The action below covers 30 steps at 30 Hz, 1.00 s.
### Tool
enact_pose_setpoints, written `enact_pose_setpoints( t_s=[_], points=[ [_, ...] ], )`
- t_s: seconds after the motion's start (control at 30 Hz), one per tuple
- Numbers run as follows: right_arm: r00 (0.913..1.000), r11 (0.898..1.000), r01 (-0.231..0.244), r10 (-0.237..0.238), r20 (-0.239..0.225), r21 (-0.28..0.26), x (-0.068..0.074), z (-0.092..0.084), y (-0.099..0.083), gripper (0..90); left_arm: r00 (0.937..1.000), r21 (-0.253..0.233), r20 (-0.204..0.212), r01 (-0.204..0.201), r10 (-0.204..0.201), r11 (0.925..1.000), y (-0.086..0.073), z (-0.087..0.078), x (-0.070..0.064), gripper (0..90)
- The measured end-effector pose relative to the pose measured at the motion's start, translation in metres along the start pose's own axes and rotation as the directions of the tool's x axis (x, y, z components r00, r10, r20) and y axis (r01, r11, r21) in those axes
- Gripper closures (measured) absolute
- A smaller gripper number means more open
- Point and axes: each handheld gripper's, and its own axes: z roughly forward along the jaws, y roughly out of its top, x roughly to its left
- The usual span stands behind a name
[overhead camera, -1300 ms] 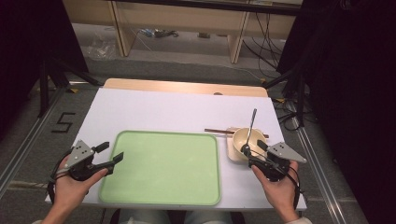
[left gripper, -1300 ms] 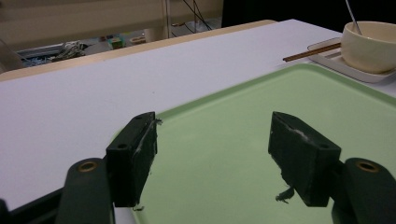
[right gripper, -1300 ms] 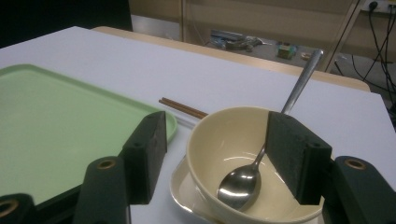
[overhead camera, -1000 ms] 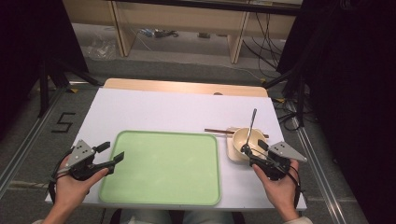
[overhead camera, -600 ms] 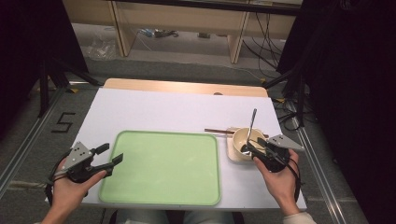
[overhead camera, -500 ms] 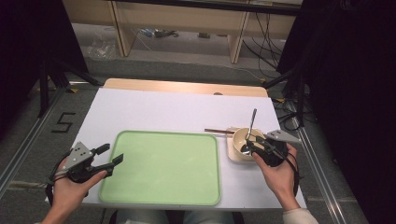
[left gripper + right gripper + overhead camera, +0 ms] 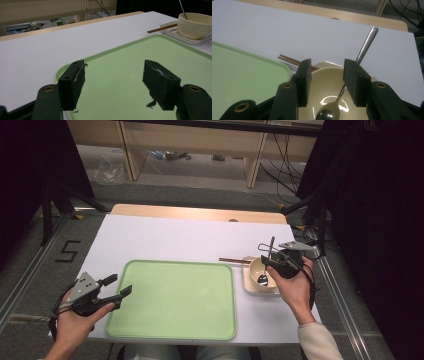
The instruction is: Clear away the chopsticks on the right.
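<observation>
White bench (image 7: 165, 237), green tray (image 7: 172, 297), two claws.
Right claw (image 7: 268, 261) has been narrowing, still unclenched over the bowl (image 7: 260, 275) with its spoon (image 7: 352, 82); left claw (image 7: 116, 287) gapes empty.

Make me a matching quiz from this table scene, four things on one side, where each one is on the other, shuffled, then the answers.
1. spoon
2. chopsticks
3. tray
4. bowl

a. on the small square plate
b. middle of the table, nothing on it
c. bowl end inside the bowl, handle sticking up
d. lying with one end on the plate's rim

Pairs: 1-c, 2-d, 3-b, 4-a
</observation>
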Motion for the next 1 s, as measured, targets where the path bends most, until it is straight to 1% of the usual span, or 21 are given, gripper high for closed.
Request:
enact_pose_setpoints(
  t_s=[0.2,0.3,0.33,0.37,0.4,0.43,0.47,0.5,0.57,0.6,0.67,0.7,0.73,0.77,0.8,0.83,0.87,0.9,0.93,0.97,1.0],
  points=[
    [1.0,1.0,0.004,-0.004,-0.004,0.018,-0.001,0.005,0.009,60.1,1.0,0.008,-0.005,-0.001,0.002,1.0,0.0,0.0,0.0,34.1],
    [0.9999,1.0,-0.001,0.002,-0.011,0.009,0.001,0.009,0.011,60.4,1.0,0.007,-0.005,-0.002,0.002,1.0,0.0,0.0,0.0,34.1],
    [0.9996,1.0,0.028,-0.028,0.004,-0.007,0.002,0.012,0.012,60.7,1.0,0.007,-0.004,-0.002,0.002,1.0,0.0,0.0,-0.001,34.1],
    [0.9999,1.0,0.004,-0.004,-0.01,0.017,0.005,0.013,0.016,60.6,1.0,0.006,-0.003,-0.003,0.003,1.0,0.0,0.0,-0.001,34.1],
    [1.0,1.0,0.0,0.0,-0.009,0.02,0.006,0.014,0.018,60.8,1.0,0.006,-0.003,-0.002,0.002,1.0,0.0,0.0,-0.001,34.1],
    [1.0,1.0,0.007,-0.007,0.001,0.008,0.007,0.016,0.019,61.1,1.0,0.006,-0.003,-0.003,0.003,1.0,0.0,0.0,0.0,34.1],
    [0.9996,1.0,0.023,-0.023,-0.017,0.011,0.007,0.017,0.022,61.3,1.0,0.006,-0.004,-0.003,0.003,1.0,0.0,0.0,0.0,34.1],
    [0.9998,1.0,0.011,-0.011,-0.016,0.009,0.009,0.019,0.023,61.4,1.0,0.005,-0.004,0.0,0.001,1.0,0.0,0.0,0.0,34.1],
    [0.9996,1.0,0.019,-0.019,-0.021,0.003,0.01,0.023,0.026,61.4,1.0,0.005,-0.004,0.001,-0.001,1.0,0.0,0.0,0.0,34.1],
    [0.9999,1.0,0.004,-0.003,-0.012,0.014,0.013,0.023,0.028,61.4,1.0,0.004,-0.003,0.0,0.0,1.0,0.0,0.0,0.0,34.1],
    [0.9995,1.0,0.017,-0.017,-0.026,-0.002,0.013,0.027,0.031,61.4,1.0,0.004,-0.004,0.0,0.0,1.0,0.0,0.0,0.0,34.1],
    [0.9998,1.0,0.006,-0.006,-0.021,0.012,0.015,0.026,0.032,61.3,1.0,0.005,-0.003,-0.002,0.002,1.0,0.0,0.0,0.0,34.1],
    [0.9997,1.0,0.018,-0.018,-0.015,0.009,0.015,0.027,0.034,61.3,1.0,0.005,-0.002,0.0,0.0,1.0,0.0,0.0,0.0,34.1],
    [0.9998,1.0,0.001,-0.001,-0.018,0.007,0.017,0.028,0.035,61.3,1.0,0.005,-0.003,0.001,-0.001,1.0,0.0,0.0,0.0,34.1],
    [0.9993,1.0,0.029,-0.029,-0.023,0.003,0.016,0.03,0.037,61.3,1.0,0.007,-0.003,0.0,0.0,1.0,0.0,0.0,0.0,34.1],
    [0.9997,1.0,0.017,-0.016,-0.021,0.016,0.017,0.03,0.038,61.2,1.0,0.006,-0.003,0.0,0.0,1.0,0.0,0.0,0.0,34.0],
    [0.9998,1.0,0.006,-0.007,-0.021,-0.003,0.019,0.032,0.038,61.2,1.0,0.006,-0.003,0.0,0.0,1.0,0.0,0.0,0.0,34.1],
    [0.9994,1.0,0.009,-0.008,-0.033,0.011,0.018,0.032,0.039,61.1,1.0,0.007,-0.003,0.0,0.0,1.0,0.0,0.0,0.0,34.1],
    [0.9996,1.0,-0.005,0.005,-0.027,0.017,0.019,0.032,0.04,61.0,1.0,0.007,-0.003,0.0,0.0,1.0,0.0,0.0,0.0,34.1],
    [0.9993,1.0,0.012,-0.012,-0.035,0.013,0.017,0.034,0.041,61.0,1.0,0.007,-0.003,0.001,-0.001,1.0,0.0,0.0,0.0,34.1],
    [0.9993,1.0,0.002,-0.002,-0.037,0.009,0.018,0.034,0.042,61.0,1.0,0.007,-0.002,0.001,-0.001,1.0,0.0,0.0,0.0,34.1]
  ],
)
